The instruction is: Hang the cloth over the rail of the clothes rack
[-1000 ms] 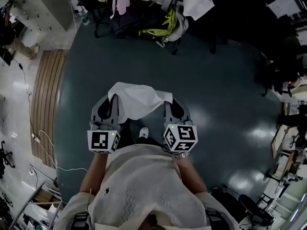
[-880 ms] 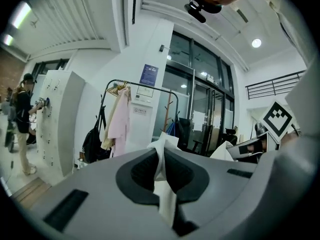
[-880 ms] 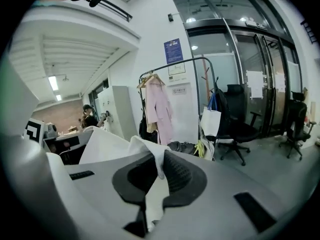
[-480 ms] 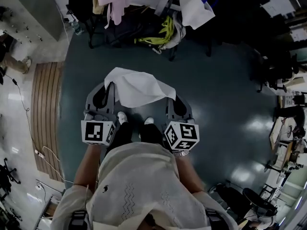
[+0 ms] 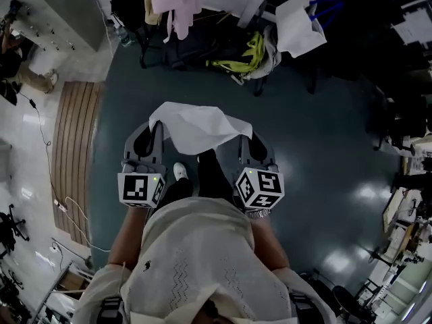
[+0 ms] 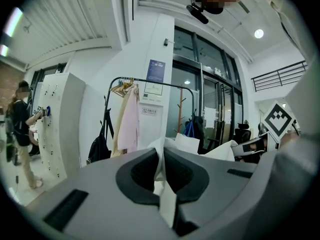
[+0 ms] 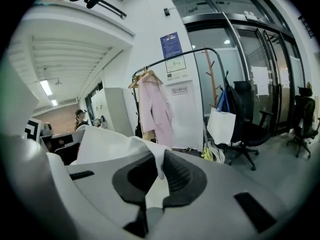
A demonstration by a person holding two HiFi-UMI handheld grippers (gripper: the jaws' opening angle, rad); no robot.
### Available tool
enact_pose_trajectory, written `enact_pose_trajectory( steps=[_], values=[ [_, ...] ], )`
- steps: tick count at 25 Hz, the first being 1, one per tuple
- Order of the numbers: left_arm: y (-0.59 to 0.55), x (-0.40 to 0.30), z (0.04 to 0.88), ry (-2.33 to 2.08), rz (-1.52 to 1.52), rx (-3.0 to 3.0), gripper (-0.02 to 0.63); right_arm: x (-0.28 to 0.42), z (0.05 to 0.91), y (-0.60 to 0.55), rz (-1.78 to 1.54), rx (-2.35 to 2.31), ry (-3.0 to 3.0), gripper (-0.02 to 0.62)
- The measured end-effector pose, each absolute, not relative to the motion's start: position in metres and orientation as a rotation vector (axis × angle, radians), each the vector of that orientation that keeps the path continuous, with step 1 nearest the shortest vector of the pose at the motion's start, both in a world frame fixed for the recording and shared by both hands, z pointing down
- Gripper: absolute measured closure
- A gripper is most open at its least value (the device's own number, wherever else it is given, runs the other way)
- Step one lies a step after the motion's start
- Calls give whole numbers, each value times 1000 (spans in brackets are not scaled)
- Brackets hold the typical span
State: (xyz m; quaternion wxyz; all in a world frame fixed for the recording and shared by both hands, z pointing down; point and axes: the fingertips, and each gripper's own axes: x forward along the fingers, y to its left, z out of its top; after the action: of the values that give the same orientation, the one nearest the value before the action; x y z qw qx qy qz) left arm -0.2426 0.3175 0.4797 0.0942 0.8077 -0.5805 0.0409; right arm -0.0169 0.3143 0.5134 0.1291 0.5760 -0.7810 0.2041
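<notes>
As the left tongs (image 5: 156, 128) and right tongs (image 5: 245, 139) each clamp an edge of the white cloth (image 5: 199, 127), it spans between them; open floor (image 5: 317, 133) lies ahead, the clothes rack (image 6: 142, 80) well beyond its front edge.

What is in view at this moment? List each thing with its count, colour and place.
cloth: one, white, stretched between both grippers
clothes rack: one, black rail, ahead by the white wall
garment: one, pink, hanging on the rack
tote bag: one, white, hanging right of the rack
office chair: one, black, behind the bag
backpack: one, black, at the rack's left end
lockers: one bank, white, far left
left gripper: grey, shut on the cloth
right gripper: grey, shut on the cloth
</notes>
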Motion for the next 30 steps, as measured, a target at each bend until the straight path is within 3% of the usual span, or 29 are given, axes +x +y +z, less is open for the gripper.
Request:
enact_pose_trajectory(
  steps=[13,23,30],
  values=[
    [142,-173,455,-1910,175,2351,591,62,503,101,607,1591,-2403,563],
    [56,-137,436,-1924,311,2473,591,119,478,32,462,1685,-2359,563],
    [-31,-104,446,-1403,750,2910,591,140,468,-11,316,1607,-2300,563]
  ],
)
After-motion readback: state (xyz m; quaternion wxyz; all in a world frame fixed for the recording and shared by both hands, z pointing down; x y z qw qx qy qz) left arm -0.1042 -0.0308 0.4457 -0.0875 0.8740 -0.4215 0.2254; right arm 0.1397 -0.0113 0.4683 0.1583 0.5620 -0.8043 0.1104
